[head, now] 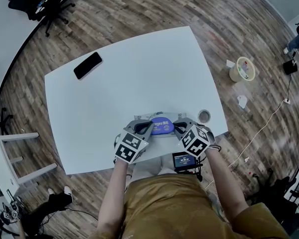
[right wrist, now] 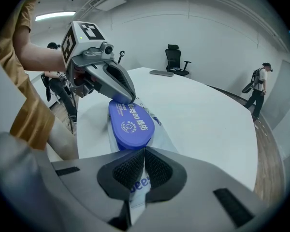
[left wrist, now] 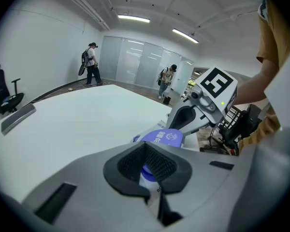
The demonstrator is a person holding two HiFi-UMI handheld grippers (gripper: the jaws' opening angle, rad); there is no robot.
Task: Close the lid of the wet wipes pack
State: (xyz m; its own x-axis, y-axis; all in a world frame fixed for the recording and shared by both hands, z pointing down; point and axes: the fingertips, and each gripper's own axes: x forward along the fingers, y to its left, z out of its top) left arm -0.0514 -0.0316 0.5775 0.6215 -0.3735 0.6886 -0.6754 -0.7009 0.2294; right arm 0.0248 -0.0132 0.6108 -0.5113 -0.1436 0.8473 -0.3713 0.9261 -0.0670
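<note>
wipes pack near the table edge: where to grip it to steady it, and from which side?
Take the wet wipes pack by its thin film end beyond the blue lid, coming in low from the short end. It lies flat on the table, lid filling the middle, so only the end flap fits between fingers. The right gripper is shut there.

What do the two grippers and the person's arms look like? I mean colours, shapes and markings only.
The left gripper and right gripper look alike: grey plastic bodies with two broad jaws, lined with black ribbed pads. Each carries a cube with black-and-white square markers and a small green light. The person wears a mustard-yellow short-sleeved shirt; the forearms are uncovered.
</note>
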